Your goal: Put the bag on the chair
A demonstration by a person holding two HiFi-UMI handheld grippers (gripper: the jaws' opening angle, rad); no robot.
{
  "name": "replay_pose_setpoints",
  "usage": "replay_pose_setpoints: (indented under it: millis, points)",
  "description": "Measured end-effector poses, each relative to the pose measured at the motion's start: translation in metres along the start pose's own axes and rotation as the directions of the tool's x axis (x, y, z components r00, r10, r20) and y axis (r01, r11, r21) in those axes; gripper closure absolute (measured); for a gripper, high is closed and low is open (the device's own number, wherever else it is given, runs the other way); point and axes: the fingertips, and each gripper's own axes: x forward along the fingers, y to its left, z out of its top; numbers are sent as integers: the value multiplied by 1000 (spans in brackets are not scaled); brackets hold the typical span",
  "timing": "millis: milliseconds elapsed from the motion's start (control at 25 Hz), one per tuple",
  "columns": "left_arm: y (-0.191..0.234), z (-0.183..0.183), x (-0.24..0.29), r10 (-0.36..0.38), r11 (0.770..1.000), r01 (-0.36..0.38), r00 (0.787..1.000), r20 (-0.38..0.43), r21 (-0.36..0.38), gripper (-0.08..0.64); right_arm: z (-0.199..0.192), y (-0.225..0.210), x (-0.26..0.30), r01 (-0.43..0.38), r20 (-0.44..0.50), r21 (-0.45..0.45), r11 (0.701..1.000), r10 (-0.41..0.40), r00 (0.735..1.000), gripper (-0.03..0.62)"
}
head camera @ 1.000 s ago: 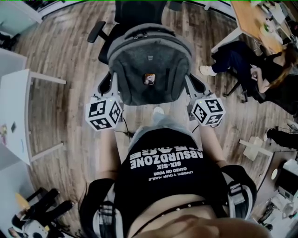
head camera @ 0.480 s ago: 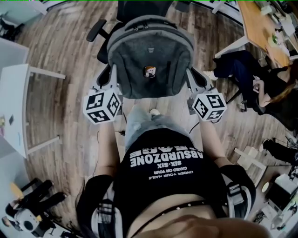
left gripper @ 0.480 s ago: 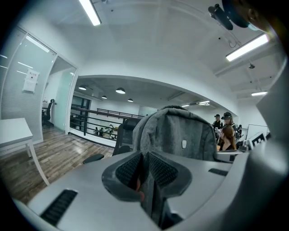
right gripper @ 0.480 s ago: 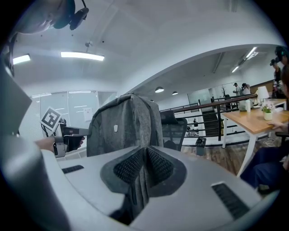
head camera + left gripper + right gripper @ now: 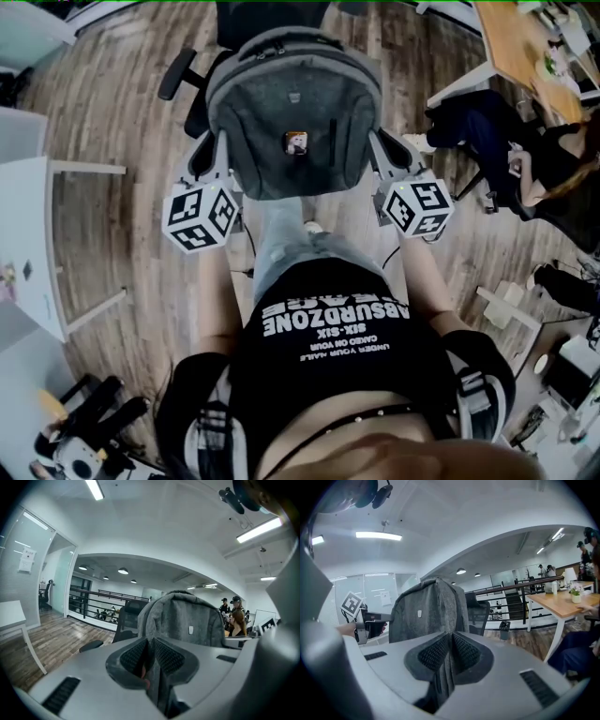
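A grey backpack (image 5: 293, 117) hangs upright between my two grippers, above the seat of a black office chair (image 5: 178, 73). My left gripper (image 5: 223, 152) is shut on the fabric of the bag's left side. My right gripper (image 5: 377, 152) is shut on the fabric of its right side. In the left gripper view a fold of grey backpack (image 5: 187, 620) fabric is pinched in my left gripper (image 5: 151, 660), with the chair's (image 5: 126, 616) back behind it. The right gripper view shows the backpack (image 5: 426, 609) cloth pinched in my right gripper (image 5: 450, 656). The bag hides the chair's seat.
A white table (image 5: 28, 234) stands on the left and a wooden desk (image 5: 520, 42) at the upper right. A seated person (image 5: 525, 150) is close on the right. Dark equipment (image 5: 84, 431) lies on the wood floor at the lower left.
Both grippers have carried the bag a little forward, further over the chair. Both grips look the same as before.
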Motion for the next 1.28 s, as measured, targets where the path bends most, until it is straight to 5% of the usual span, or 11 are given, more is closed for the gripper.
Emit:
replay_pose_setpoints:
  millis: [1280]
  points:
    - [81,72,199,-153,988,153,987,-42,-11,495,60,-55,177,143,-34,1,990,-143,989,548]
